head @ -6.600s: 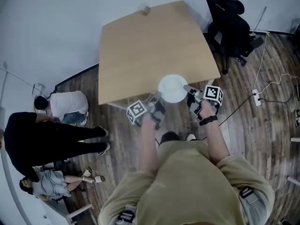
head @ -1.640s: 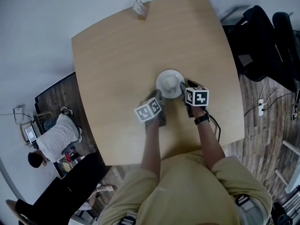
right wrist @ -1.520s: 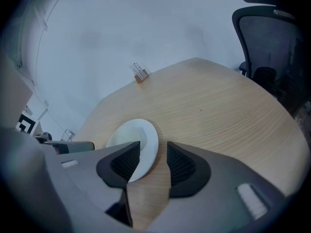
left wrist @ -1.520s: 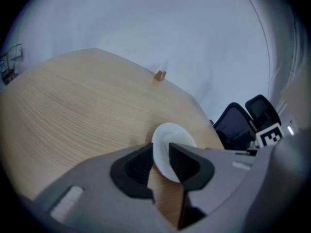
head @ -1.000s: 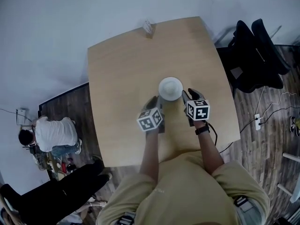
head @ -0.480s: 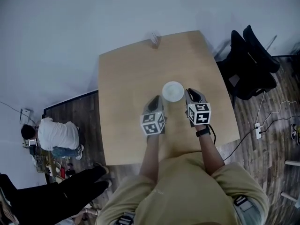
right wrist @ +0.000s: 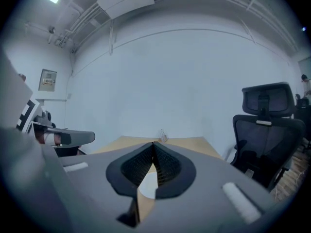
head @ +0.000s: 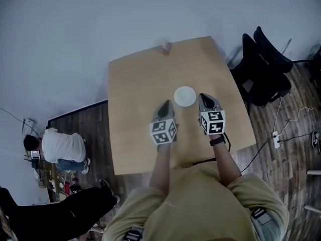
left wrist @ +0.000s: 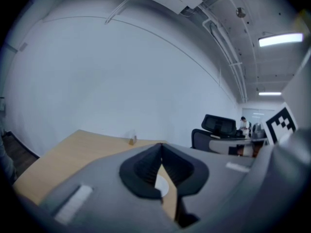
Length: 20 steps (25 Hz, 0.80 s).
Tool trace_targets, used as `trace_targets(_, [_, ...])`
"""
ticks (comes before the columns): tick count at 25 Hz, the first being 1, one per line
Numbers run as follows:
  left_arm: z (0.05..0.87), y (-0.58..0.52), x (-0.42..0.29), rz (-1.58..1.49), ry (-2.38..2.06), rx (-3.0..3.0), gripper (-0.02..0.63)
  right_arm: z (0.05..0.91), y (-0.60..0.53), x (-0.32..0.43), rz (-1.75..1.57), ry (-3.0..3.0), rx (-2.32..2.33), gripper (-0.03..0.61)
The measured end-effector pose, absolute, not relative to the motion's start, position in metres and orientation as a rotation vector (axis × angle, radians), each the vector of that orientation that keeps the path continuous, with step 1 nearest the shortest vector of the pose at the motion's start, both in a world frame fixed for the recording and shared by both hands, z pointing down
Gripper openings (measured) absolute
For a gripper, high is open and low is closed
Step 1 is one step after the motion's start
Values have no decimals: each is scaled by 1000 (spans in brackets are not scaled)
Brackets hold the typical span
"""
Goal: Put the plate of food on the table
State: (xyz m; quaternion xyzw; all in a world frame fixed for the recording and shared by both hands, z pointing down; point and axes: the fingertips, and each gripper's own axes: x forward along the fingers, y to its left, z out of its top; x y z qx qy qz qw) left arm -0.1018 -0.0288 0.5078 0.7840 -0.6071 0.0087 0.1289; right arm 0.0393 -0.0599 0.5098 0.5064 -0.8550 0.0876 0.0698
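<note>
A small white plate point(head: 185, 96) lies flat on the wooden table point(head: 135, 119), near its middle. My left gripper point(head: 166, 105) hovers just left of and nearer than the plate, its jaws shut with nothing between them. To the plate's right, my right gripper point(head: 202, 97) is also shut and empty, clear of the rim. Through the shut tips, a sliver of the plate point(left wrist: 161, 186) shows in the left gripper view, and the plate point(right wrist: 147, 182) shows likewise in the right gripper view. What lies on the plate cannot be made out.
A small object point(head: 166, 45) stands at the table's far edge. A black office chair point(head: 263, 67) sits right of the table, with cables and a power strip point(head: 275, 136) on the wooden floor. People point(head: 55, 147) are on the floor at the left.
Both grippers have let go of the plate, drawn back from it and shut. The plate stays on the table. The head view has risen and shows more of the room.
</note>
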Motion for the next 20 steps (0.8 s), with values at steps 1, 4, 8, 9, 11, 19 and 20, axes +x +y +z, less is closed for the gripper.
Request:
trace_targets(1, [504, -25, -102, 10, -1772, 2288, 2, 504, -56, 42, 234, -2575, 1557, 6])
trace_targets(4, [491, -16, -107, -29, -1805, 2316, 2, 487, -47, 50, 175, -2580, 1639, 6])
trace_targets(8, [478, -2, -109, -54, -1835, 2333, 2, 472, -35, 58, 144, -2587, 1690, 6])
trace_targets(9, [476, -2, -106, -51, -1837, 2337, 2, 470, -34, 61, 143, -2586, 1695, 6])
trace_targets(11, [474, -6, -97, -41, -1836, 2346, 3, 469, -39, 68, 149, -2587, 1696, 6])
trace_targets(19, [475, -34, -72, -15, -1827, 2366, 2, 478, -67, 82, 177, -2590, 1663, 6])
trace_targets(20, [475, -35, -73, -21, -1826, 2369, 2, 478, -68, 80, 172, -2589, 1663, 6])
